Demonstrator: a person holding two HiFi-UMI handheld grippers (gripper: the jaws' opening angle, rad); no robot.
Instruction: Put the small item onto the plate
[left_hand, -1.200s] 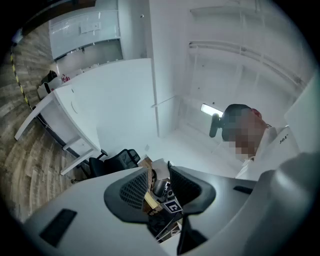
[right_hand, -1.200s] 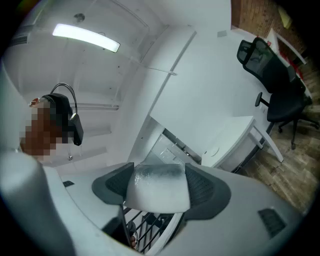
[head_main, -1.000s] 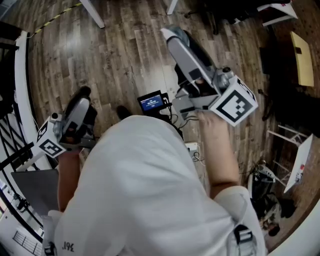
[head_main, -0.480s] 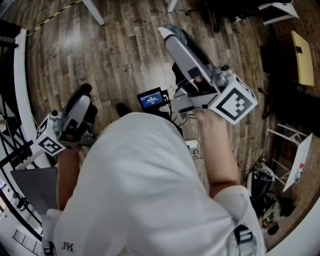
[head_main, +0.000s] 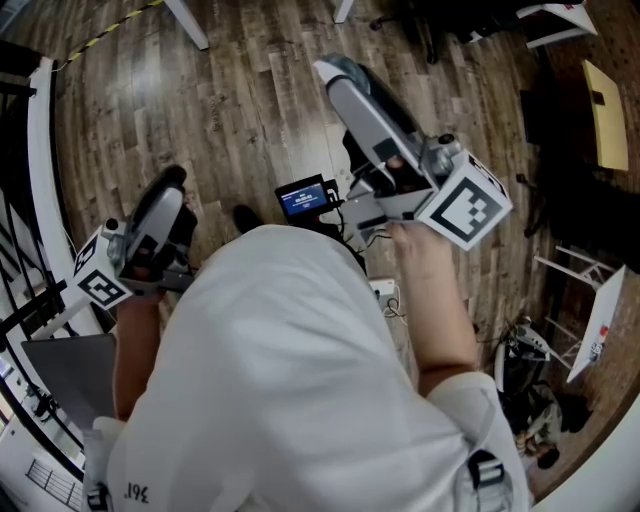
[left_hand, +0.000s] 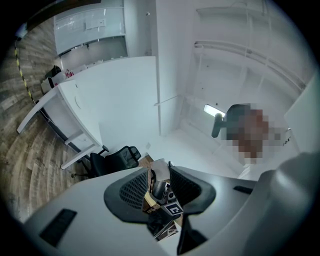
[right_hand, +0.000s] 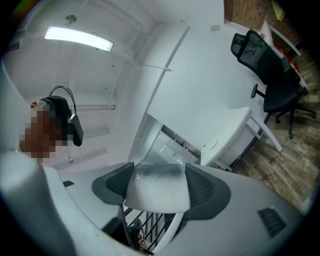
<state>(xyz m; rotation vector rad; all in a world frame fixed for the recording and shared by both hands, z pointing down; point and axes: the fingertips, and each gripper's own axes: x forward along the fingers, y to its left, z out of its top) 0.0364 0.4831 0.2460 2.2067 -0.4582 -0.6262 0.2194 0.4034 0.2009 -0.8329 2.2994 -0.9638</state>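
Transport stage, by the look of things. Between the jaws of the right gripper (right_hand: 159, 176), the small item (right_hand: 157, 192), a pale whitish block, pinched squarely from both sides and filling the whole gap. Held clear of any surface, with only wooden floor (head_main: 240, 110) beneath it in the head view, out in front of the white shirt (head_main: 290, 380).

On the other side, the left gripper (left_hand: 159, 172) parted by no more than a narrow slit and gripping nothing; only distant clutter glimpsed through the gap. Held low at the person's left, well apart from the right one.

No plate visible in any view: nothing but floor, a small lit screen (head_main: 303, 203) with cables, white furniture and a black office chair (right_hand: 252, 50).

So: pick apparently done, placing not yet begun. Next, probably: find the plate, bring the right gripper over it, lower to just above the plate's surface, then ease the jaws apart and lift straight clear. Worth keeping the grip firm meanwhile, against slipping or tilting of a soft-looking block. Left gripper likely not needed, except perhaps to steady the plate.
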